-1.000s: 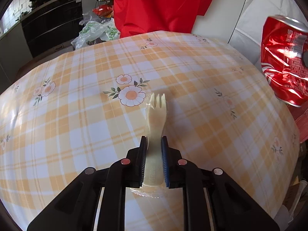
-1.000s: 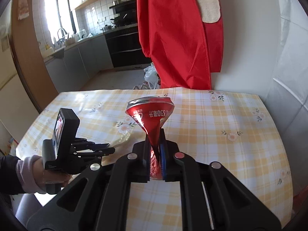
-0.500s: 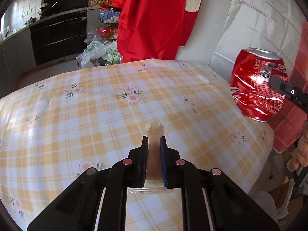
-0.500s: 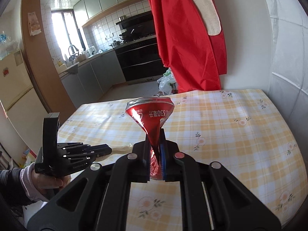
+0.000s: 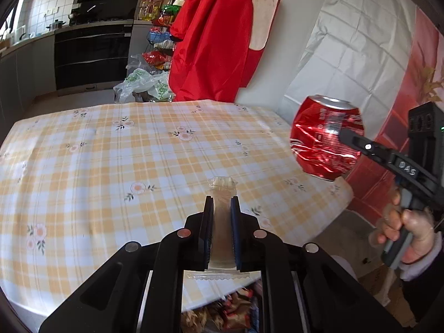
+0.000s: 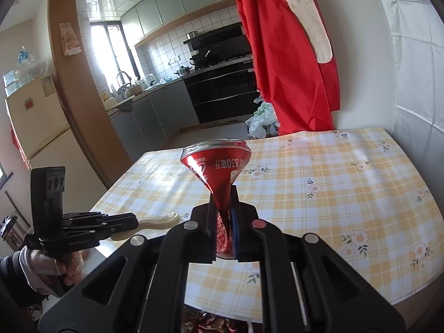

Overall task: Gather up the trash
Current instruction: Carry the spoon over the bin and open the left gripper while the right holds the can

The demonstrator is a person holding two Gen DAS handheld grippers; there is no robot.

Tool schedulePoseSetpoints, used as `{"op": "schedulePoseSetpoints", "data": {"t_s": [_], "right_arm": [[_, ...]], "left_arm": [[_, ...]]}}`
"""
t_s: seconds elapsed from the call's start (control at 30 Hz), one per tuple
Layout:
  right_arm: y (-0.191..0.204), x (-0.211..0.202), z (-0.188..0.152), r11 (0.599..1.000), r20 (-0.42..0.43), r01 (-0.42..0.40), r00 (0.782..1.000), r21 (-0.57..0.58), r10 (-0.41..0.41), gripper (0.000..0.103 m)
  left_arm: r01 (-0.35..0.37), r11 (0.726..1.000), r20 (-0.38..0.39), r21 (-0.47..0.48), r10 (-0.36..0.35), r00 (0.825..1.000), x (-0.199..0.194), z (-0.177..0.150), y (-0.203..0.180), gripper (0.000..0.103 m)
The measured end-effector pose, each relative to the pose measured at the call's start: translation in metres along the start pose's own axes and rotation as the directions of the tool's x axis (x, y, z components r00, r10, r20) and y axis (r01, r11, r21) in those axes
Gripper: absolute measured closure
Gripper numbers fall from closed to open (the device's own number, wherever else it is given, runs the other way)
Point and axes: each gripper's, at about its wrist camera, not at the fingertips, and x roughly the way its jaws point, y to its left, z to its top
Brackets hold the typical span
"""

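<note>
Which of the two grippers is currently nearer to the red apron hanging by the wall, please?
Right, as a hedged judgement. The right gripper, clamping the crushed can, hangs over the table side under the red apron; the left gripper, gripping the wrapped fork, sits farther left.

Daylight floods in from a blown-out kitchen window [image 6: 104, 55] far ahead and to the left of the right gripper, leaving bright glare on the white wall tiles [image 6: 166, 44] beside it. The yellow-checked floral tablecloth [image 5: 111, 152] ahead of both grippers is evenly lit with soft shadow bands, and the crushed red drink can [image 5: 324, 138] glints sharply. Both fisheye views bend straight lines and darken to black at the corners.
</note>
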Motion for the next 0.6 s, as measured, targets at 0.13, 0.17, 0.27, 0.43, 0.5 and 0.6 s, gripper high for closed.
{"op": "schedulePoseSetpoints", "data": {"t_s": [0.13, 0.17, 0.27, 0.43, 0.5, 0.6], "right_arm": [[0.015, -0.017, -0.007, 1.000, 0.013, -0.013, 1.000, -0.001, 0.013, 0.092], [0.019, -0.021, -0.009, 1.000, 0.015, -0.018, 1.000, -0.002, 0.018, 0.092], [0.028, -0.030, -0.016, 1.000, 0.018, -0.024, 1.000, -0.005, 0.024, 0.092], [0.042, -0.047, -0.025, 0.999, 0.025, -0.030, 0.999, -0.012, 0.031, 0.092], [0.047, -0.054, -0.029, 1.000, 0.025, -0.029, 0.999, -0.013, 0.029, 0.092], [0.053, -0.061, -0.036, 1.000, 0.015, -0.022, 1.000, -0.022, 0.022, 0.092]], "left_arm": [[0.014, 1.000, 0.046, 0.009, -0.014, 0.999, -0.040, -0.014, -0.011, 0.091], [0.020, 1.000, 0.061, 0.017, -0.021, 0.998, -0.050, -0.018, -0.014, 0.091], [0.036, 0.999, 0.063, 0.023, -0.037, 0.997, -0.069, -0.031, -0.022, 0.091], [0.060, 0.998, 0.041, 0.030, -0.061, 0.997, -0.086, -0.057, -0.032, 0.091], [0.071, 0.997, 0.034, 0.031, -0.072, 0.997, -0.090, -0.068, -0.036, 0.091], [0.088, 0.996, 0.022, 0.033, -0.089, 0.996, -0.094, -0.083, -0.042, 0.091]]}}
